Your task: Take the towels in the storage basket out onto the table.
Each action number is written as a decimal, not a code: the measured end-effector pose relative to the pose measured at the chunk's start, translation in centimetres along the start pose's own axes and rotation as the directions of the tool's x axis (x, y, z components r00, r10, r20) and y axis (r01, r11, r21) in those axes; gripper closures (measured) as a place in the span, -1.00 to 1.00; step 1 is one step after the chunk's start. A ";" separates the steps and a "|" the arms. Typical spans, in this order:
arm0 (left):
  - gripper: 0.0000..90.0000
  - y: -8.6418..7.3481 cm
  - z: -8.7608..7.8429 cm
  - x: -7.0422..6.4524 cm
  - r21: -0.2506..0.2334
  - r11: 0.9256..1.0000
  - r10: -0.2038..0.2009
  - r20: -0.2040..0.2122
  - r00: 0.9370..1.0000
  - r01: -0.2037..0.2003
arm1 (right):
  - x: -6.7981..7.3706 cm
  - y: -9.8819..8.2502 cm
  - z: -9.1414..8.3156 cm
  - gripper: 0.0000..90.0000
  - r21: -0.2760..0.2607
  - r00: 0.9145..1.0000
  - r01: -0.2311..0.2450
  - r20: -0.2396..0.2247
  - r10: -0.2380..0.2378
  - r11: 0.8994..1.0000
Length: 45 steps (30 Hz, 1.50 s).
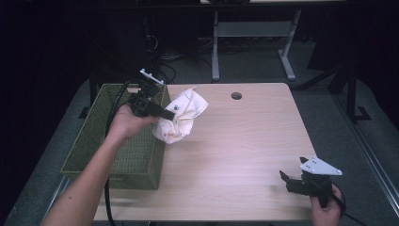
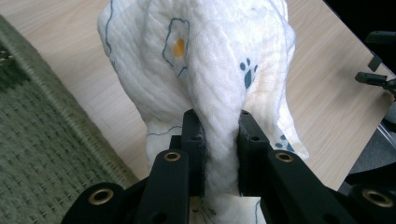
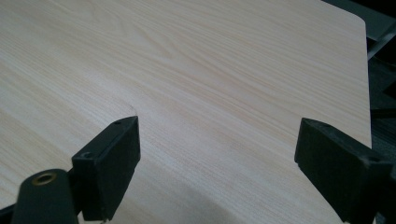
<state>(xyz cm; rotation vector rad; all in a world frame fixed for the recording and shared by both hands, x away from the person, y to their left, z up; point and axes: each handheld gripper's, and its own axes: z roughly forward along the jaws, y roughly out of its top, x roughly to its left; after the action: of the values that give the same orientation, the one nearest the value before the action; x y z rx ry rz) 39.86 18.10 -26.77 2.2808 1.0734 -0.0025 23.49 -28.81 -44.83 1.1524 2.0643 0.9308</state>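
Observation:
A white cloth with small printed figures hangs bunched above the table, just right of the green basket. My left gripper is shut on it; in the left gripper view a fold of the cloth is pinched between the two black pads, and the rest billows above them. My right gripper sits low at the table's near right corner. Its jaws stand wide open, and between its pads there is just bare wood.
The woven green basket stands along the table's left edge. The light wooden table has a round cable hole near its far edge. Beyond it are a desk frame and dark floor.

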 end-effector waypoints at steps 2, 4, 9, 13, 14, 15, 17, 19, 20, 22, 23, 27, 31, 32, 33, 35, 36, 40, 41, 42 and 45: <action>0.70 0.3 0.4 -0.3 0.004 1.000 0.005 0.000 1.000 -0.005 | 0.0 0.0 0.0 -0.69 -0.001 1.000 0.000 0.000 0.000 1.000; 0.70 0.7 0.8 -0.6 0.014 1.000 0.012 -0.005 1.000 -0.012 | 0.0 0.0 0.0 -0.69 -0.003 1.000 -0.001 0.000 0.001 1.000; 0.69 1.5 1.8 -1.5 0.036 0.999 0.031 -0.016 0.999 -0.030 | 0.0 0.1 -0.1 -0.69 -0.004 1.000 0.007 0.000 -0.007 1.000; 0.69 2.2 2.7 -2.3 0.047 0.998 0.044 -0.016 0.999 -0.043 | 0.1 0.1 -0.1 -0.69 -0.006 1.000 0.003 -0.001 -0.003 1.000; 0.69 2.6 3.2 -2.7 0.056 0.997 0.050 -0.017 0.999 -0.049 | 0.0 0.1 -0.2 -0.69 -0.006 1.000 -0.002 -0.002 0.002 1.000; 0.70 2.6 3.2 -2.7 0.056 0.997 0.050 -0.017 0.999 -0.049 | 0.0 0.1 -0.2 -0.69 -0.006 1.000 -0.002 -0.002 0.002 1.000; 0.69 2.9 3.7 -3.1 0.064 0.996 0.058 -0.022 0.998 -0.057 | 0.0 0.1 -0.2 -0.69 -0.008 1.000 -0.001 -0.002 0.001 1.000; 0.69 3.2 4.3 -3.4 0.073 0.995 0.064 -0.025 0.998 -0.062 | 0.0 0.1 -0.2 -0.69 -0.011 1.000 0.003 -0.002 -0.003 1.000; 0.69 3.4 4.6 -3.6 0.079 0.995 0.066 -0.027 0.997 -0.064 | 0.0 0.1 -0.2 -0.69 -0.012 1.000 0.004 -0.002 -0.004 1.000; 0.69 3.7 5.1 -4.0 0.082 0.995 0.067 -0.031 0.997 -0.065 | 0.0 0.1 -0.2 -0.69 -0.012 1.000 0.004 -0.002 -0.004 1.000; 0.69 3.9 5.4 -4.1 0.089 0.994 0.073 -0.028 0.997 -0.070 | 0.0 0.1 -0.2 -0.69 -0.012 1.000 0.004 -0.002 -0.004 1.000; 0.69 4.3 6.7 -4.6 0.104 0.992 0.073 -0.040 0.997 -0.068 | 0.0 0.2 -0.3 -0.69 -0.011 1.000 0.002 -0.003 -0.002 1.000; 0.69 4.7 7.9 -5.1 0.114 0.991 0.075 -0.055 0.996 -0.068 | 0.0 0.2 -0.3 -0.69 -0.014 1.000 0.000 -0.003 0.000 1.000; 0.69 4.8 8.5 -5.3 0.124 0.990 0.077 -0.062 0.995 -0.069 | -0.1 0.1 -0.4 -0.69 -0.018 1.000 0.002 -0.001 -0.002 1.000; 0.69 4.8 8.5 -5.3 0.124 0.990 0.077 -0.062 0.995 -0.069 | -0.1 0.1 -0.4 -0.69 -0.018 1.000 0.002 -0.001 -0.002 1.000; 0.69 4.9 9.2 -5.5 0.130 0.989 0.074 -0.061 0.995 -0.066 | -0.1 0.1 -0.4 -0.69 -0.019 1.000 -0.001 0.000 0.001 1.000; 0.69 4.9 9.5 -5.7 0.134 0.989 0.075 -0.062 0.995 -0.066 | -0.1 0.1 -0.4 -0.69 -0.018 1.000 -0.002 -0.003 0.002 1.000; 0.69 5.0 11.1 -6.2 0.147 0.987 0.077 -0.060 0.995 -0.067 | -0.1 0.2 -0.4 -0.69 -0.022 1.000 0.000 -0.003 0.000 1.000; 0.69 4.9 11.5 -6.3 0.155 0.985 0.080 -0.058 0.995 -0.070 | -0.1 0.2 -0.4 -0.69 -0.021 1.000 -0.001 -0.002 0.001 1.000; 0.69 4.9 12.0 -6.5 0.162 0.984 0.085 -0.062 0.994 -0.074 | 0.0 0.2 -0.4 -0.69 -0.021 1.000 -0.004 -0.002 0.004 1.000; 0.69 5.0 12.9 -6.8 0.167 0.983 0.087 -0.055 0.995 -0.077 | 0.0 0.2 -0.4 -0.69 -0.021 1.000 -0.003 -0.004 0.003 1.000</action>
<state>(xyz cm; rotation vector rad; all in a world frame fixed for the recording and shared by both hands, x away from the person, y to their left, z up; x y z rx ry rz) 42.00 4.15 -32.96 2.4873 1.0437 0.0143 23.29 -28.90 -44.43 1.1436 2.0514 0.9548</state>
